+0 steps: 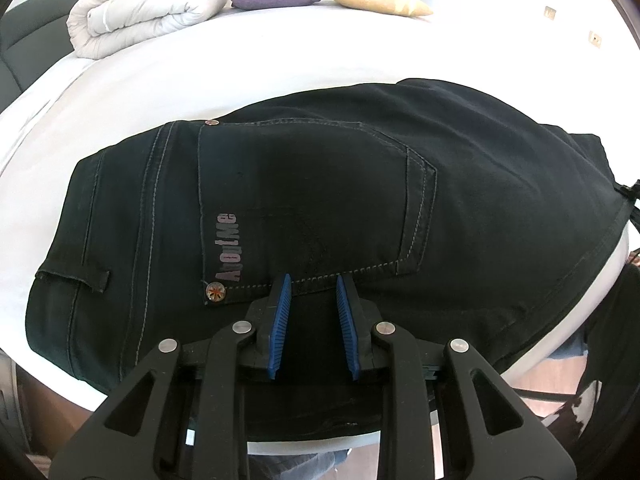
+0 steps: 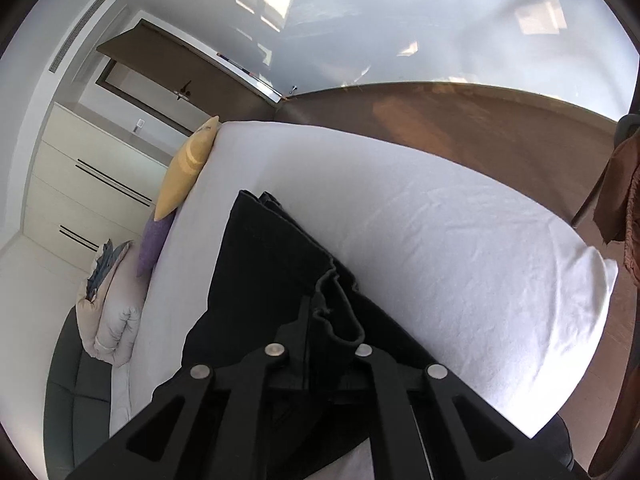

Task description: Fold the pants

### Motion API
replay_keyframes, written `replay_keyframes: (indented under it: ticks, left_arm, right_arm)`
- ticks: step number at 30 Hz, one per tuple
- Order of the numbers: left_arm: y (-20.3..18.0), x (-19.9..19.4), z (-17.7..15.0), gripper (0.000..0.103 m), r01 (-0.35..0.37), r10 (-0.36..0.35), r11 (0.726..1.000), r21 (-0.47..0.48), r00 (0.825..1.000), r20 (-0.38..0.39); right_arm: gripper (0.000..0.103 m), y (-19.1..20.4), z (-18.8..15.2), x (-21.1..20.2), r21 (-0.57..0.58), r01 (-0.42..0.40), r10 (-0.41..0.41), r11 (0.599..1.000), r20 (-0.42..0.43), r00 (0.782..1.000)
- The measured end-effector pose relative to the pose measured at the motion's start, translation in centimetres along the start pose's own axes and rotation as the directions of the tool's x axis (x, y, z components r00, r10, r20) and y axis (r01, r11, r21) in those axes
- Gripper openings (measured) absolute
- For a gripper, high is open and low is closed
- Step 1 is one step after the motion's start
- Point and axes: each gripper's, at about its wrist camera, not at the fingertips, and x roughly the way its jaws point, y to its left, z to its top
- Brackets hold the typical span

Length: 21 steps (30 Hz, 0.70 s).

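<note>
Matt black denim pants (image 1: pixel 320 184) (contrast-stitched)

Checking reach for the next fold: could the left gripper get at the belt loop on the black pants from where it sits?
Probably yes. The left gripper rests over the pants near the back pocket, and the belt loop lies flat and uncovered beside it, nothing between.

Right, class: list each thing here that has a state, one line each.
pants: folded, lying flat on the bed sheet
left gripper: jaws slightly apart, over the pocket
right gripper: jaws shut on pants fabric
duvet: rolled up
</note>
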Motion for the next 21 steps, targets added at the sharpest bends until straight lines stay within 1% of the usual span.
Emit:
replay_keyframes:
  ticks: [6,11,13,15,16,17,18,19,20,21]
  left_arm:
    - [-0.1,-0.5,-0.4,0.023,0.006,-0.006,1.0,-0.009,1.0,0.009]
    - [0.0,-0.7,-0.7,0.024,0.0,-0.001,1.0,0.006,1.0,0.018]
    - [0.0,-0.8,-0.9,0.024,-0.001,0.001,1.0,0.008,1.0,0.026]
    - [-0.1,-0.9,-0.9,0.024,-0.003,0.002,1.0,0.006,0.999,0.032]
    - [-0.1,-0.9,-1.0,0.024,-0.003,0.003,1.0,0.006,0.999,0.034]
    - [-0.2,-1.0,-1.1,0.024,-0.002,0.002,1.0,0.004,0.999,0.036]
    - [-0.2,-1.1,-1.2,0.024,0.0,0.0,1.0,-0.002,0.999,0.037]
    - [-0.2,-1.2,-1.4,0.024,0.002,-0.002,1.0,-0.005,0.999,0.039]
    - [-0.2,-1.4,-1.6,0.024,0.004,-0.004,1.0,-0.008,0.999,0.04]
    - [-0.2,-1.5,-1.6,0.024,0.004,-0.003,1.0,-0.008,0.999,0.041]
  right_arm:
    - [0.002,0.0,-0.2,-0.8,-0.006,0.012,-0.012,1.0,0.009,1.0]
    - [0.002,-0.1,-0.4,-0.9,-0.015,0.009,-0.008,1.0,0.016,1.0]
    - [0.002,-0.7,-0.5,-0.8,0.002,-0.029,0.029,1.0,0.019,0.999]
    - [0.003,-1.8,-0.2,-1.1,0.066,-0.096,0.096,0.993,0.0,0.995]
    - [0.004,-2.2,-0.1,-1.4,0.083,-0.103,0.104,0.991,-0.007,0.995]
    - [0.005,-2.5,0.1,-2.2,0.086,-0.085,0.085,0.993,0.006,0.996]
    - [0.007,-2.4,0.2,-3.0,0.077,-0.048,0.046,0.996,0.028,0.999]
    - [0.028,-2.2,0.3,-4.1,0.062,0.029,-0.033,0.998,0.065,0.997]
    - [0.065,-1.9,0.4,-5.6,0.057,0.124,-0.13,0.991,0.118,0.984]
    - [0.074,-1.7,0.5,-7.1,0.071,0.164,-0.175,0.984,0.181,0.968]
